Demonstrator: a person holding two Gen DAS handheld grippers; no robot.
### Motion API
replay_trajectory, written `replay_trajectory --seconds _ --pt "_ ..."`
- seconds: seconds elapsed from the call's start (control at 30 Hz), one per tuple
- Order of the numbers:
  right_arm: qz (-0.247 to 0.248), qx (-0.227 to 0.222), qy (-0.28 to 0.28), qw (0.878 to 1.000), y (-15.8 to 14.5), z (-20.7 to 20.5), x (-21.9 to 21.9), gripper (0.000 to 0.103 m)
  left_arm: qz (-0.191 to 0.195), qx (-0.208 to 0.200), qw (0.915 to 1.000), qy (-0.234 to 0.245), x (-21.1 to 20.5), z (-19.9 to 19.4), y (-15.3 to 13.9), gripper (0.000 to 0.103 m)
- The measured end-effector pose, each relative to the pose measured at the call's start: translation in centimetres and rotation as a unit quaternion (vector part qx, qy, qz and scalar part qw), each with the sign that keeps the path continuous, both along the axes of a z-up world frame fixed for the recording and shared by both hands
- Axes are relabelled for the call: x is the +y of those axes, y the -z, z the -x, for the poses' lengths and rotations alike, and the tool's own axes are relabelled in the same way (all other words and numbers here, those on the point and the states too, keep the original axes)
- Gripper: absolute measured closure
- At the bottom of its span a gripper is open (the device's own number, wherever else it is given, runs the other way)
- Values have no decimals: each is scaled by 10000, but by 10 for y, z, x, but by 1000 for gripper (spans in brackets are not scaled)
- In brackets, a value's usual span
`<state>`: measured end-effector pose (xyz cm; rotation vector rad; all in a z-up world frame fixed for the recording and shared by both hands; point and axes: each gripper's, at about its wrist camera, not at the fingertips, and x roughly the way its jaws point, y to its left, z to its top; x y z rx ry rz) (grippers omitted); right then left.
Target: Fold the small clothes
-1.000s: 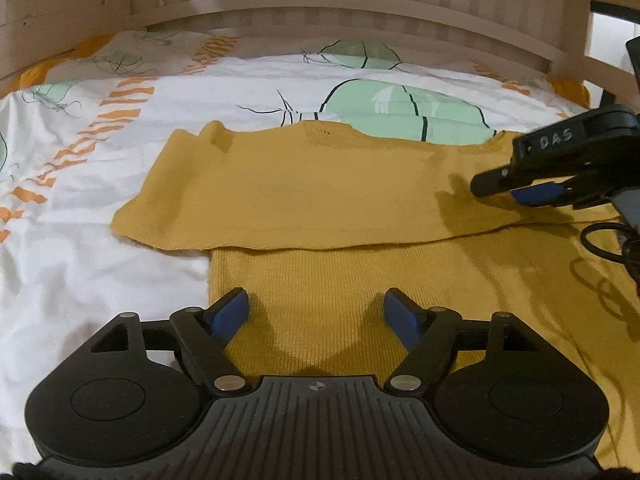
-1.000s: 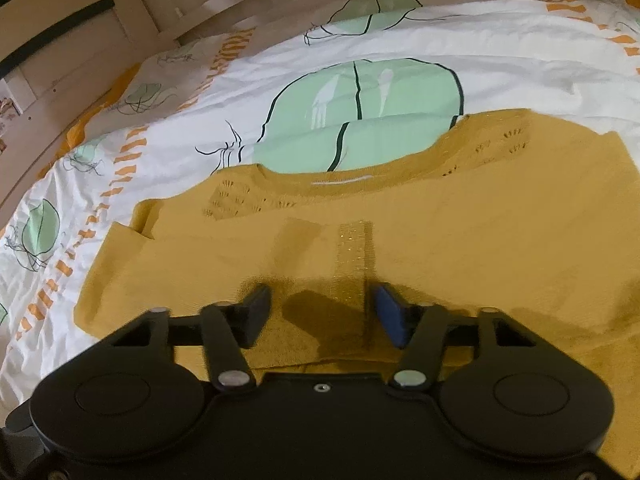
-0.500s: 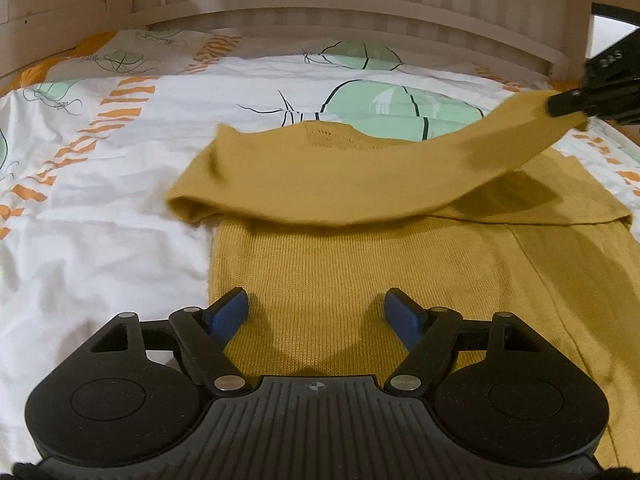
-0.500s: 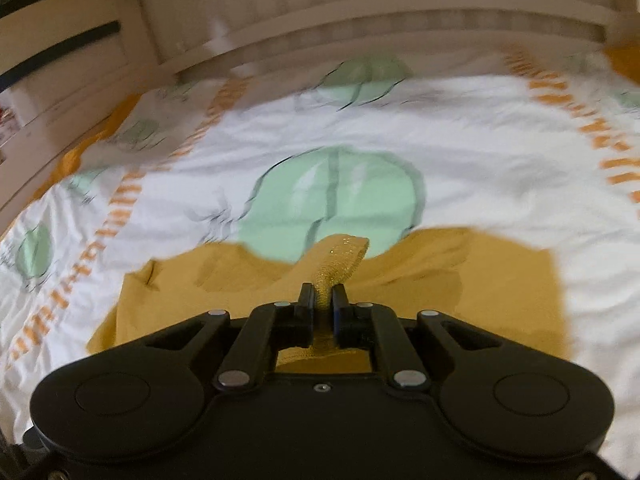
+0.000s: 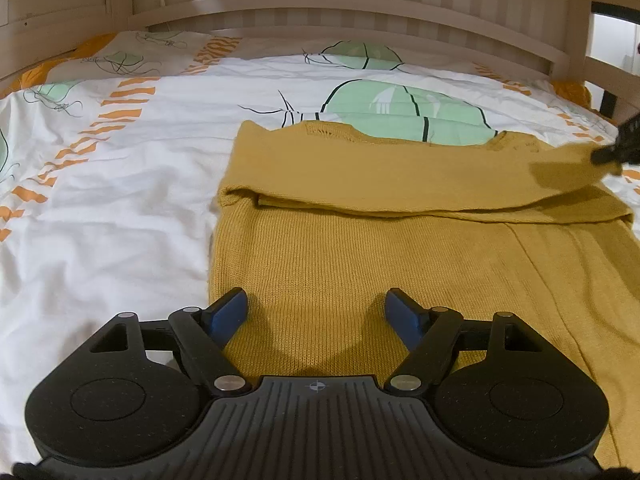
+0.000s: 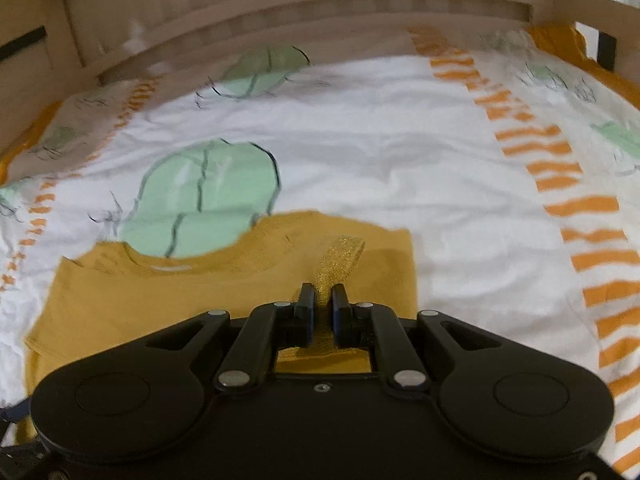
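1. Slippage is the first risk: the right gripper pinches only the narrow glittery cuff of the mustard sweater, and a thin bite like that could pull free if the sleeve drags against the knit beneath it.
2. Dragging is the second risk: nothing pins the sweater body, so a firm pull on the sleeve may slide the whole garment across the bedsheet and spoil the fold line.
3. Bunching is the third risk: near the sweater's left shoulder the sleeve already shows a small rolled edge, and laying it down crooked would trap that wrinkle inside the fold.
4. The right gripper's jaws are together, clamped on the cuff, with the fabric standing up between the pads and the sleeve stretched across the sweater's chest toward its right side.
5. The left gripper hovers over the sweater's lower body with its jaws well apart; it holds nothing, and I cannot tell whether its blue pads touch the knit.
6. The sweater lies flat on the bedsheet, neckline toward the wooden headboard, just below the green leaf print.
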<state>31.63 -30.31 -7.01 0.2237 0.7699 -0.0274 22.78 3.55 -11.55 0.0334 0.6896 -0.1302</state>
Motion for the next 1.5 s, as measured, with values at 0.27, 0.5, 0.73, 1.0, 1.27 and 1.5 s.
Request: replay_trajectory --seconds 0.27,0.5,0.73,1.0,1.27,1.5 --pt "107 288 30 9995 29 7 -1 86 -10 -5 10000 -1 0 0 0 27" --pt "156 145 144 9997 33 15 0 73 -32 -23 10000 -2 1 0 -1 26" --pt "346 12 461 9983 32 25 -10 37 -30 -19 10000 -4 1 -1 0 25" --pt "142 -65 709 9974 26 48 -25 34 -19 2 10000 -2 3 -1 0 25" --pt "-420 85 723 9965 22 93 -29 27 42 206 9998 37 5 -6 -4 25" --pt "-774 254 611 9948 19 147 -23 24 350 775 9964 9 18 11 -17 25"
